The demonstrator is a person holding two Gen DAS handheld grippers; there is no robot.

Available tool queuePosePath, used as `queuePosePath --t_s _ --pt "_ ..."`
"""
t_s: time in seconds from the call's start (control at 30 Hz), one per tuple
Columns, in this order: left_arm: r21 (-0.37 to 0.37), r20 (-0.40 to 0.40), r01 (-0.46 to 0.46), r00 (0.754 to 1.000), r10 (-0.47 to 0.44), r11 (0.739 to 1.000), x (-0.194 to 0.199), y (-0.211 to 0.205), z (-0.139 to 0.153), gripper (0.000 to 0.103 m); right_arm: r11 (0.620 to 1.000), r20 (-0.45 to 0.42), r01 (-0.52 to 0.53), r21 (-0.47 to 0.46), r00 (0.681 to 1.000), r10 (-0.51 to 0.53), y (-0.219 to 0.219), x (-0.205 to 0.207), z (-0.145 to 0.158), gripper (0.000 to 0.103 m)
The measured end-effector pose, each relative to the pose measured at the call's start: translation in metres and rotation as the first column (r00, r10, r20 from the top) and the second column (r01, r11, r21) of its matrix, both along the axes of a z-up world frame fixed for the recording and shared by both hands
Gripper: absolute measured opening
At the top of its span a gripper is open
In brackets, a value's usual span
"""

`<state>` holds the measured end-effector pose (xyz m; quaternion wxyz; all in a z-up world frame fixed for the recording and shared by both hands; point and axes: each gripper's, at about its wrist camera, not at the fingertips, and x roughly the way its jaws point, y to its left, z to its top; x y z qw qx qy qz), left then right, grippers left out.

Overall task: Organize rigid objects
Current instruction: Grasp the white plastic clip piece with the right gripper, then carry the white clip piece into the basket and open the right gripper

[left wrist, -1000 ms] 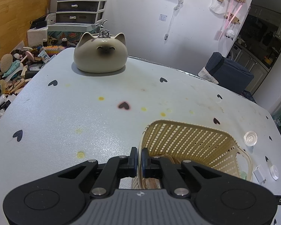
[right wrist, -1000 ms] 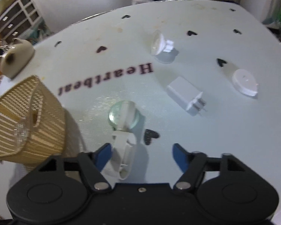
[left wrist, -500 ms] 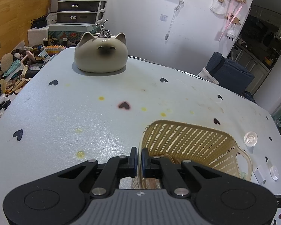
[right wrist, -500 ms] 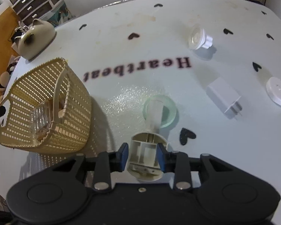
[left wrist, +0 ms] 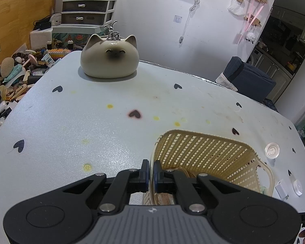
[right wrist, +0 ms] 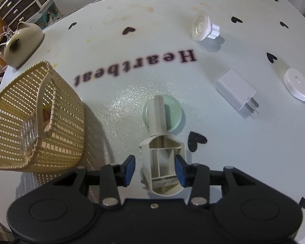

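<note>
- Left gripper (left wrist: 150, 173): clamped on the rim of the woven basket (left wrist: 209, 154), which sits on the table (left wrist: 71, 122).
- Right gripper (right wrist: 155, 169): jaws opening around a beige suction hook (right wrist: 162, 158) (left pad clear of it), basket just beside.
- White charger (right wrist: 234, 90): lying on table, well apart.

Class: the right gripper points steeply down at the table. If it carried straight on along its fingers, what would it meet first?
Most likely the beige suction hook already between the right gripper's opening jaws, then its green suction cup and the table. The left pad stands clear; depth is uncertain.
</note>
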<state>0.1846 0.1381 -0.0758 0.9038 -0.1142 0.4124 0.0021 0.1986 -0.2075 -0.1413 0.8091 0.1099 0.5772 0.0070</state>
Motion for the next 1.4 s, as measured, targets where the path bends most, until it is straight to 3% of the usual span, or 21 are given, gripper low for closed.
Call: queuePosePath --t_s 0.03,0.07,0.6,0.77,0.9,1.13,1.4 --pt "0.0 0.0 0.0 1.0 0.0 1.0 0.0 0.0 0.0 0.004 1.0 0.004 0.003 0.0 1.0 -0.003 0.0 0.0 0.0 0.035" --pt "0.0 0.0 0.0 1.0 0.0 1.0 0.0 -0.001 0.0 0.004 1.0 0.008 0.003 0.004 1.0 -0.003 -0.001 0.0 0.001 0.034" --pt "0.0 0.0 0.0 1.0 0.0 1.0 0.0 0.0 0.0 0.004 0.999 0.196 0.008 0.037 0.98 -0.015 -0.011 0.0 0.047 0.03" --pt "0.0 0.0 0.0 1.0 0.0 1.0 0.0 0.0 0.0 0.004 0.996 0.293 -0.014 0.091 0.956 -0.013 -0.013 0.002 0.077 0.03" --pt "0.0 0.0 0.0 1.0 0.0 1.0 0.0 0.001 -0.001 0.004 0.984 0.385 -0.119 0.136 0.921 0.058 -0.004 0.007 0.11 0.03" --pt "-0.001 0.0 0.0 1.0 0.0 1.0 0.0 0.001 -0.001 0.004 0.905 0.435 -0.41 0.112 0.839 0.327 0.045 0.022 0.135 0.03" --pt "-0.002 -0.001 0.0 1.0 0.0 1.0 0.001 0.0 -0.002 0.004 0.745 0.335 -0.662 0.077 0.721 0.606 0.111 0.042 0.108 0.03"
